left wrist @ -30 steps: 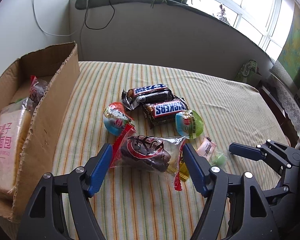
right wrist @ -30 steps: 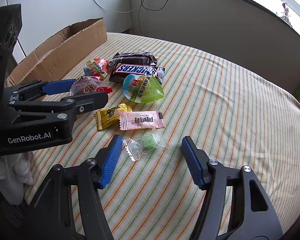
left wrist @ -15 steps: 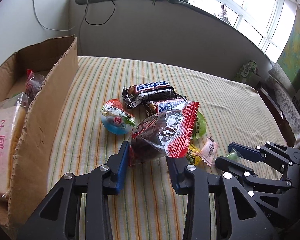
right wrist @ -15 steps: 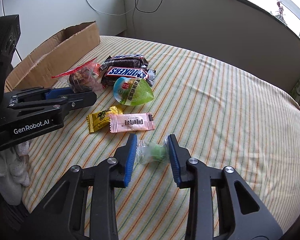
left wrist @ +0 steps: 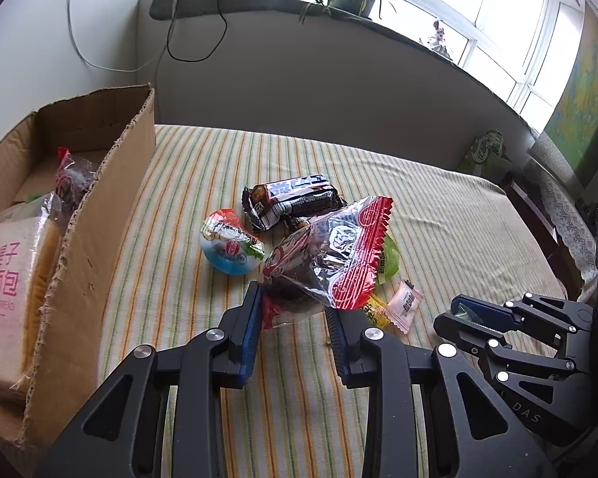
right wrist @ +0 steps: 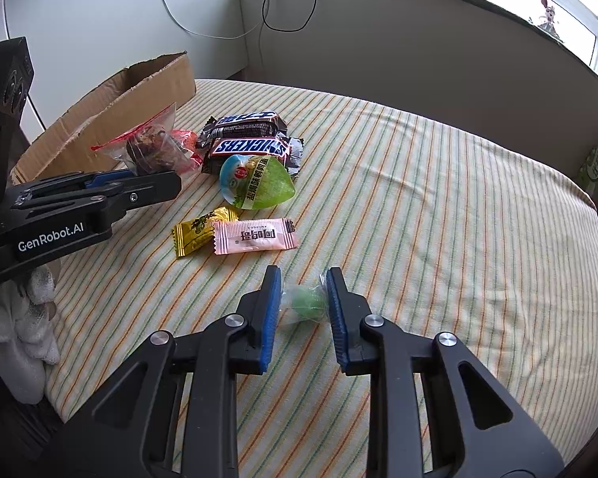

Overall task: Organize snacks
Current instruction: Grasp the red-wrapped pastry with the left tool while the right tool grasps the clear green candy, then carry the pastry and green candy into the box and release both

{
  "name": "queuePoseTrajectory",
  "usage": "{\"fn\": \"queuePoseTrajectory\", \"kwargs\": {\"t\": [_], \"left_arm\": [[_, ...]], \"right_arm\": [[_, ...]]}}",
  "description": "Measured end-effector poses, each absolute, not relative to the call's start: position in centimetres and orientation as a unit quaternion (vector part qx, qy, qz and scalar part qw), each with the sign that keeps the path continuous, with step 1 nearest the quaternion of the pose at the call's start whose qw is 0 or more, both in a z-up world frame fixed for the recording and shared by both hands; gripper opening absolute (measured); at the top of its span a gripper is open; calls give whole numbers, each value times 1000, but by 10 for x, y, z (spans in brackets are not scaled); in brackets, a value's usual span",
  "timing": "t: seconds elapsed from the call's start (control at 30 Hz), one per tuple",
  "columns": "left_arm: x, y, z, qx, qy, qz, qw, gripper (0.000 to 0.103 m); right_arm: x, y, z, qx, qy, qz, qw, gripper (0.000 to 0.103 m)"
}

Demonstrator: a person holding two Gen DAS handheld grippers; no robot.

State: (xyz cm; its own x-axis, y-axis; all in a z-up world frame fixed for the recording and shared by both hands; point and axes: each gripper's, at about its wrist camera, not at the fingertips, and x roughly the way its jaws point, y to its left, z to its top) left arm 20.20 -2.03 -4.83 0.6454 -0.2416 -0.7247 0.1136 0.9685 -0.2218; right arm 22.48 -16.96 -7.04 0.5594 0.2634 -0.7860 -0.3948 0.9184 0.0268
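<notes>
Cardboard comes first on the far left: an open box (left wrist: 99, 215) with a wrapped loaf of bread (left wrist: 12, 279) already inside, standing to the left of our left claw (left wrist: 295, 318). That claw has just been closing, and its blue pads now clamp a crinkly clear-and-red packet holding a dark cake (left wrist: 327, 263), whose free end sticks up above the fingers. Beyond its tips lie a round blue-lidded cup (left wrist: 229, 243) and dark chocolate bars (left wrist: 291, 199) on the striped cloth (left wrist: 438, 219).

Further right, just ahead of our right claw (right wrist: 303, 302), sit a yellow sweet (right wrist: 197, 229), a pink sweet (right wrist: 255, 235) and a green-lidded cup (right wrist: 259, 183). This claw has also just been closing and now pinches a small green sweet in clear wrap (right wrist: 307, 302) between its pads, low against the cloth.

We judge the step in hand to be lifting both catches and carrying them left to the box. To do it well, we should keep both grips firm, raise the packet clear of the box's torn near wall, and lift the small sweet straight up so its slippery wrap does not slide out.
</notes>
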Motion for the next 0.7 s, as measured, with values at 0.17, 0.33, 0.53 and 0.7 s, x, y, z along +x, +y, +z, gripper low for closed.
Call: {"fn": "queuePoseTrajectory", "kwargs": {"t": [0.17, 0.33, 0.53, 0.7], "left_arm": [[197, -21, -43, -74, 398, -102, 909, 29], [192, -19, -34, -82, 385, -108, 913, 29], [181, -10, -13, -95, 357, -116, 922, 29], [174, 6, 4, -112, 335, -116, 928, 29]], "right_arm": [[218, -172, -66, -80, 424, 182, 884, 24], [212, -172, -58, -81, 421, 182, 885, 24], [206, -161, -41, -82, 408, 190, 889, 24], [205, -142, -23, -82, 393, 203, 893, 24]]}}
